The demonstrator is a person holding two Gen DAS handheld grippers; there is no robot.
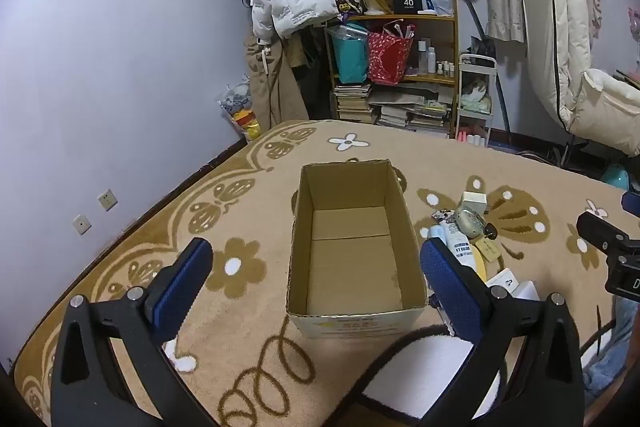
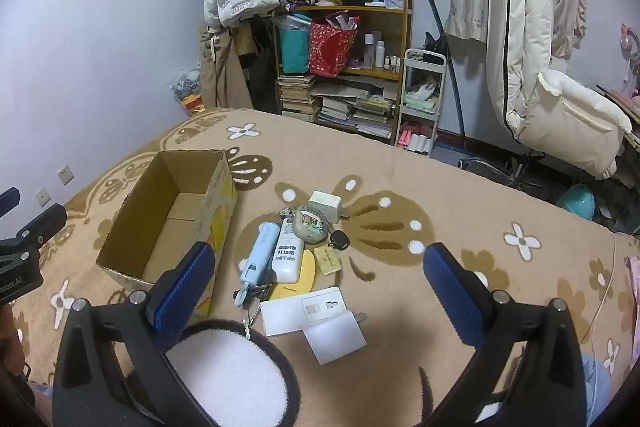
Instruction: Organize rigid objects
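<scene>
Left gripper (image 1: 316, 271): jaws spread wide, gripping nothing. The empty cardboard box (image 1: 352, 227) stands on the blanket (image 1: 248, 219) just beyond, between its fingers. Right gripper (image 2: 320, 271): jaws spread wide, gripping nothing. Ahead, between its fingers, lie a white card (image 2: 304, 311), a white bottle (image 2: 288, 251), a blue tube (image 2: 260, 251) and a white plug adapter (image 2: 326, 205). The box sits left of that pile.

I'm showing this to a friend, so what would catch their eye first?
Probably the empty cardboard box standing open on the flower-patterned blanket. Next, the heap of small items beside it, including a white bottle and light blue tube. Both open grippers frame the view.
</scene>
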